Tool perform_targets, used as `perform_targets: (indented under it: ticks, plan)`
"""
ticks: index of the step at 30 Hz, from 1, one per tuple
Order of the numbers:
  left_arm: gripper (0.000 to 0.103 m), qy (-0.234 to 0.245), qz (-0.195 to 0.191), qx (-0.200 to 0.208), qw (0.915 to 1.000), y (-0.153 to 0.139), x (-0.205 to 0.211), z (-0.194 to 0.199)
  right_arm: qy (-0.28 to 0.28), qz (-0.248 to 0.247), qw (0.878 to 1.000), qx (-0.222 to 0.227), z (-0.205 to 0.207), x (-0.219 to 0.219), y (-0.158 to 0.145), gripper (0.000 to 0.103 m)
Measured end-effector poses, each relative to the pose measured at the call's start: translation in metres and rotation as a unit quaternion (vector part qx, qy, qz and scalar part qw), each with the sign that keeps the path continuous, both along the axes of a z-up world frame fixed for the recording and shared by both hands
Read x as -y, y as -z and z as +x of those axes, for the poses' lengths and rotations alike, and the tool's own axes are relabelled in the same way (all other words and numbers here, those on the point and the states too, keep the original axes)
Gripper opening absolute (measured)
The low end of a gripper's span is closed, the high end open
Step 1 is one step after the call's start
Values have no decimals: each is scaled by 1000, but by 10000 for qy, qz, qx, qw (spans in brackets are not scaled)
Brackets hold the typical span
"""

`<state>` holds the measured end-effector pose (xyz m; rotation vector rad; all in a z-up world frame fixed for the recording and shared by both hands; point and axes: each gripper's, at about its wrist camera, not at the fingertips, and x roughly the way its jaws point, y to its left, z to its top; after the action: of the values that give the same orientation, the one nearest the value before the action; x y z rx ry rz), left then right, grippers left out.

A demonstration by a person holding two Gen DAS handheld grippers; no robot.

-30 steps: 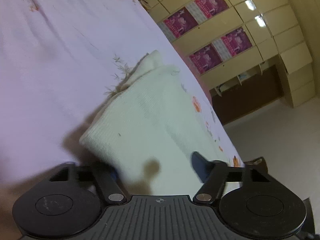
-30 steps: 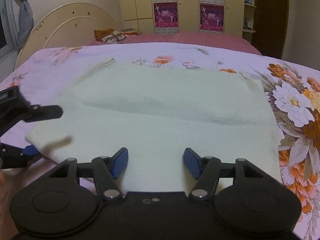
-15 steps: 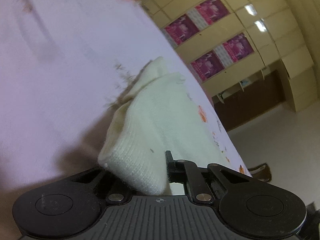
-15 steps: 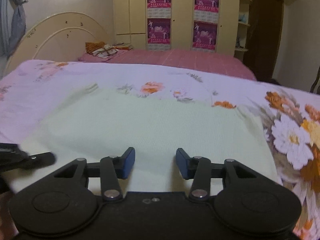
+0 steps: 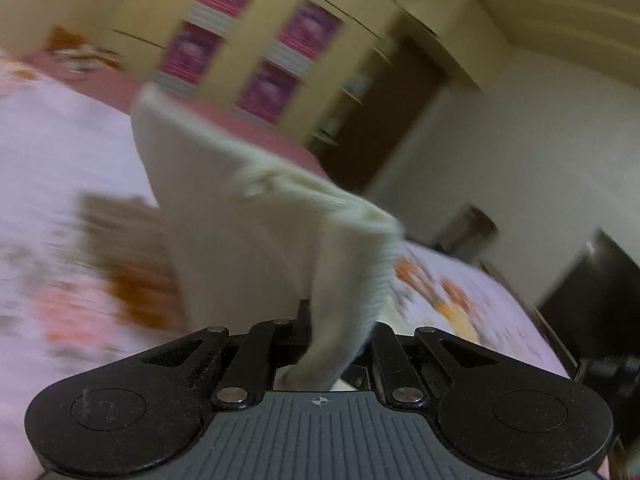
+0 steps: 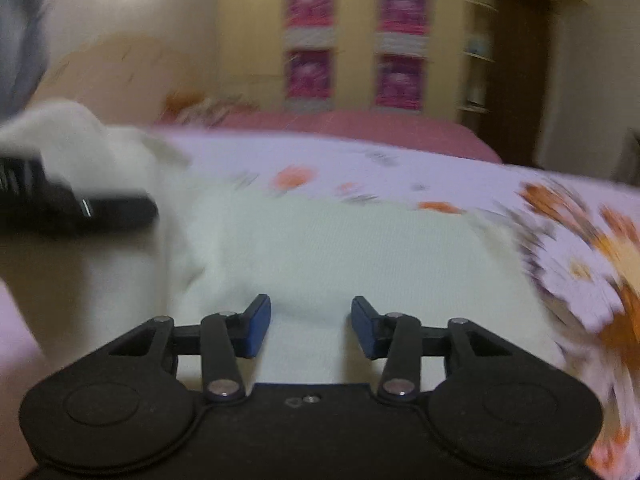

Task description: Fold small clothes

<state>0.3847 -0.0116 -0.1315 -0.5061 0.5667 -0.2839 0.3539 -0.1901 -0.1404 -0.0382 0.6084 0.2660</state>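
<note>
The left gripper is clamped on a corner of the white knitted garment, lifting that edge clear of the floral bedsheet; from there the cloth slopes down onto the sheet. To the right, the right gripper hovers with its blue pads spread apart over the flat part of the garment, gripping nothing. Both views are motion-blurred. Beyond the sheet stands a yellow wardrobe.

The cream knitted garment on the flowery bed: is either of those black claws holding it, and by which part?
The left gripper is shut on the cream knitted garment, pinching its ribbed edge and lifting it. The right gripper is open, holding nothing.
</note>
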Motion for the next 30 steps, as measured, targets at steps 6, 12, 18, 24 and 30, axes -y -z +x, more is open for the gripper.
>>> perform_targets:
  ticks: [6,12,18,24,30]
  plan:
    - [8,972,301,-486,9936,21,55,3,685,715,9947,-268,-17,79,-8,45]
    - [25,934,596,-693,9914,15,66,-8,997,1190,9861,-595,-32,117,-2,46]
    - [86,821,490,-517,9941,0,52,-48,1118,1577,9794,-586,-46,137,-15,47]
    - [86,-7,380,-700,9968,11,17,-43,778,2238,9677,-859,-32,137,-15,53]
    - [86,-811,-63,-329,9961,8,-11,-46,759,3020,9390,-1463,2,135,9,53]
